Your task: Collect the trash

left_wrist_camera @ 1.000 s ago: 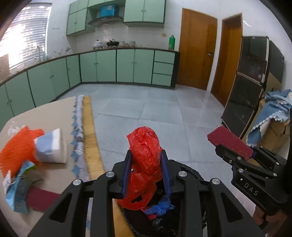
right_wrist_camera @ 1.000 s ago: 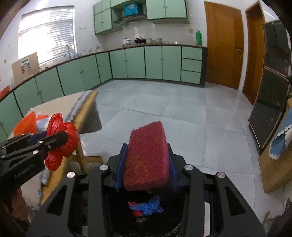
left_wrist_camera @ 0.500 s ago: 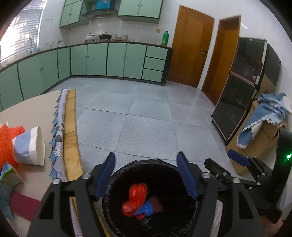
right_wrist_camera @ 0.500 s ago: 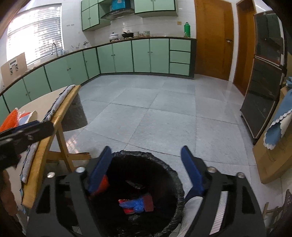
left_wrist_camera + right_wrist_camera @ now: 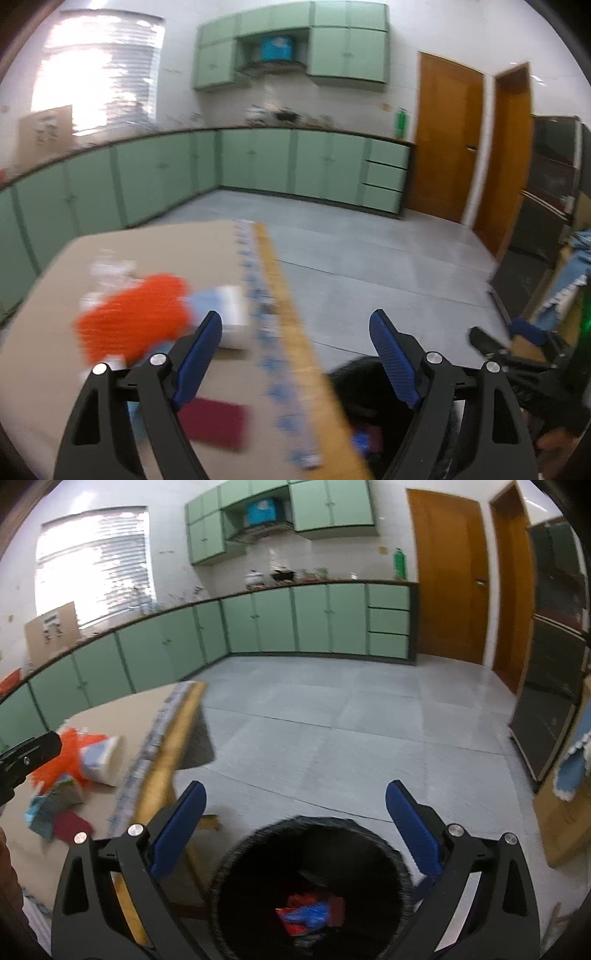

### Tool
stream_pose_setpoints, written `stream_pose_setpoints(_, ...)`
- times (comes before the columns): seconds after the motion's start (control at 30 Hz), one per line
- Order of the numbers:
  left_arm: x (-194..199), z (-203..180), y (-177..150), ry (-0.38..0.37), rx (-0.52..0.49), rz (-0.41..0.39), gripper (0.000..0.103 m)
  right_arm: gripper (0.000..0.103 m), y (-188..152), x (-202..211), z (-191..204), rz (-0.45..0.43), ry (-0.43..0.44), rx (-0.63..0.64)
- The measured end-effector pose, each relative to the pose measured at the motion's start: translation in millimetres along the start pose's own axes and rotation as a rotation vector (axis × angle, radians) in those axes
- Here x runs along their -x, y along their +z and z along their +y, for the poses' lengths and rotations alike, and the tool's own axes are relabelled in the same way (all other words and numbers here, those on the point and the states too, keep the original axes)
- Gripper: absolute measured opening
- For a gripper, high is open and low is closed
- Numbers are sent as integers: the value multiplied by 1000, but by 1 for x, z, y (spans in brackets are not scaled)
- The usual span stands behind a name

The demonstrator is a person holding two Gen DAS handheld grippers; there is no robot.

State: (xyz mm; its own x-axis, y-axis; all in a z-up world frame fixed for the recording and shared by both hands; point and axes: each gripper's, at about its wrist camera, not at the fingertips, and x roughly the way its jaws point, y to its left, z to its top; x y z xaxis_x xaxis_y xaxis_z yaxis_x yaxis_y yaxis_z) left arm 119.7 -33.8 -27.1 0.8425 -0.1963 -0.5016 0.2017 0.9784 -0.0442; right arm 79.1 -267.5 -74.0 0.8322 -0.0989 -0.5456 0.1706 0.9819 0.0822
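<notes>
My left gripper (image 5: 295, 328) is open and empty above the table's right edge. On the table lie an orange mesh bag (image 5: 133, 321), a white and blue paper cup (image 5: 225, 314), a maroon scrub pad (image 5: 216, 424) and a bluish wrapper, partly hidden by my left finger. My right gripper (image 5: 295, 801) is open and empty above the black bin (image 5: 310, 886), which holds red, blue and maroon trash (image 5: 310, 914). The same pile also shows in the right wrist view: mesh bag (image 5: 70, 757), cup (image 5: 99, 757), pad (image 5: 70, 825).
The table (image 5: 110, 251) has a yellow wooden edge with a blue-patterned cloth strip (image 5: 266, 332). The bin (image 5: 365, 398) stands on the floor just right of it. Green cabinets line the far walls. A dark cabinet and a cardboard box with blue cloth (image 5: 569, 768) stand at right.
Both grippers opened and dropped the red bag and the maroon pad into the bin. The left gripper has since swung left over the table; the right stays above the bin.
</notes>
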Motion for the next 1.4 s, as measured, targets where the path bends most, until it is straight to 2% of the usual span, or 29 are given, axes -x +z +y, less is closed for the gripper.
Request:
stream_pose_setpoints(0.17,21,59,-12,169,32,-15,81,95,6,1,47,-21,112,36)
stream_pose_setpoints(0.27,29,90,-22,247,60,-5,81,95,6,-2,77,-18,172,73)
stream_pose_setpoints(0.37,34,112,-32,288,90,11,81,95,3,-1,102,-19,225,108)
stream_pose_setpoints(0.47,37,126,-42,310,111,27,80,95,-3,-3,129,-5,290,157)
stream_pose_setpoints(0.67,35,140,-63,339,135,61,80,94,-21,-6,166,15,349,244)
stream_pose_setpoints(0.8,32,149,-73,346,159,83,80,87,-30,-12,182,36,378,272)
stream_pose_setpoints(1.17,18,153,-90,340,174,134,80,85,-49,-33,202,116,443,351)
stream_pose_setpoints(1.4,13,158,-94,342,182,149,80,79,-51,-42,207,153,478,368)
